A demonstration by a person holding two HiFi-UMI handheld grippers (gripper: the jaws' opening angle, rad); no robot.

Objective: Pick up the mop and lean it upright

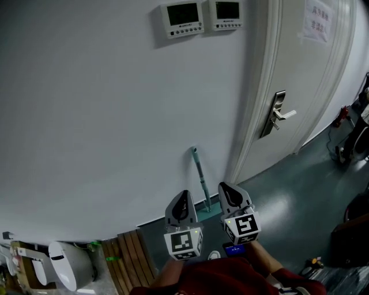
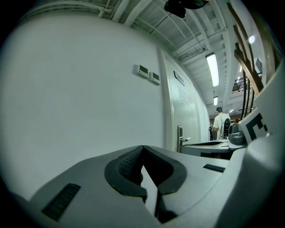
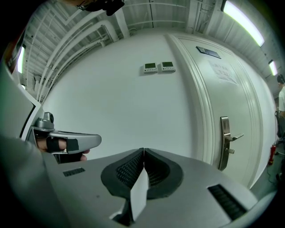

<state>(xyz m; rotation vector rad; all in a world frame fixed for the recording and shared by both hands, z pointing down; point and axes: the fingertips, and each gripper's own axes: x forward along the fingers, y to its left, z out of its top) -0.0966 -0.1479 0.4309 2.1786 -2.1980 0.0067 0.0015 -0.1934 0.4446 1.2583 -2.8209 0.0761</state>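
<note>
The mop (image 1: 201, 177) has a teal handle and stands leaning against the white wall (image 1: 104, 115), just left of the door frame; its lower end is hidden behind my grippers. My left gripper (image 1: 182, 199) and right gripper (image 1: 226, 190) hover side by side in front of it, apart from it. In the left gripper view the left gripper (image 2: 142, 148) has its jaws touching, with nothing between them. The right gripper (image 3: 144, 150) in its own view is likewise shut and empty. Neither gripper view shows the mop.
A white door (image 1: 300, 80) with a metal lever handle (image 1: 279, 113) is to the right. Two wall control panels (image 1: 199, 17) hang high up. Wooden slats (image 1: 130, 259) and a white appliance (image 1: 66, 265) lie at lower left. A person (image 2: 221, 124) stands far off.
</note>
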